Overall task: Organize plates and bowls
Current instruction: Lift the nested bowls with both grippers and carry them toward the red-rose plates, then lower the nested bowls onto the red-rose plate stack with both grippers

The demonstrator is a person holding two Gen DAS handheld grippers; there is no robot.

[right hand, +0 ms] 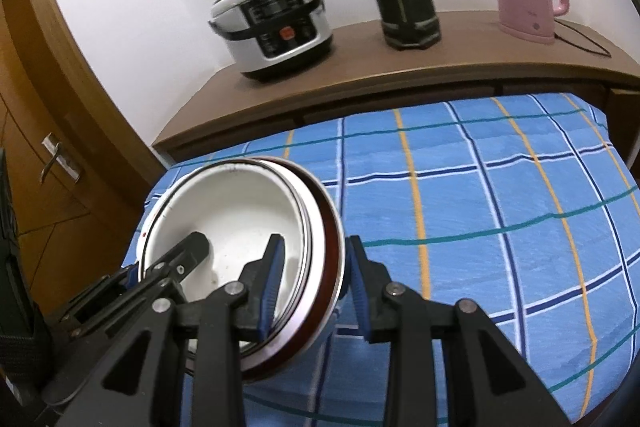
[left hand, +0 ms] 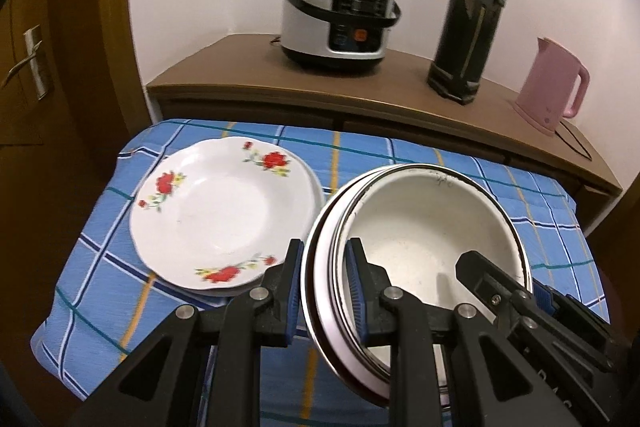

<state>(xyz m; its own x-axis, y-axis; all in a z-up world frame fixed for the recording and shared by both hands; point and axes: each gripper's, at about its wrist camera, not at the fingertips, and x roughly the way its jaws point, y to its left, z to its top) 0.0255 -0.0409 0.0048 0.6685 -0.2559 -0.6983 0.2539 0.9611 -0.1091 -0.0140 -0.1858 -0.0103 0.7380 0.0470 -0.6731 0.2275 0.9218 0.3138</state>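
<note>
Enamel stack: white enamel bowls with dark rims [left hand: 420, 227], nested at least two deep, sit between both claws and seem to ride tilted just above the blue checked tablecloth [left hand: 100, 287].
Left claw: the left gripper [left hand: 324, 291] straddles the near-left rim of the stack, one blue-padded finger [left hand: 294, 291] outside the wall and one inside the bowl; the pads look pressed to the rims, so I read it as clamped on the stack.
Right claw: the right gripper [right hand: 314, 287] straddles the opposite rim, inner pad inside the bowl; a sliver of cloth shows between its outer pad [right hand: 358, 287] and the red-brown outer rim (so whether it truly bites I cannot tell).
Hand pose: both tools come in low from the near side, fingers pointing forward and slightly down, each visible in the other's camera across the bowl.
Step in hand: a two-handed carry or settling of the nested bowls, by my judgement.
Next move: lower the stack level onto the cloth, or onto the plates if that is the plan, then release both sides together so it does not tip.
Just left of the left claw: white shallow plates with red flower prints [left hand: 224, 211], stacked on the cloth, their right edge close to the bowls.
Beyond both claws: a brown wooden sideboard [left hand: 240, 63] carrying a silver-and-black rice cooker [left hand: 336, 23], a tall black thermos flask [left hand: 468, 23] and a pink electric kettle [left hand: 552, 91].
</note>
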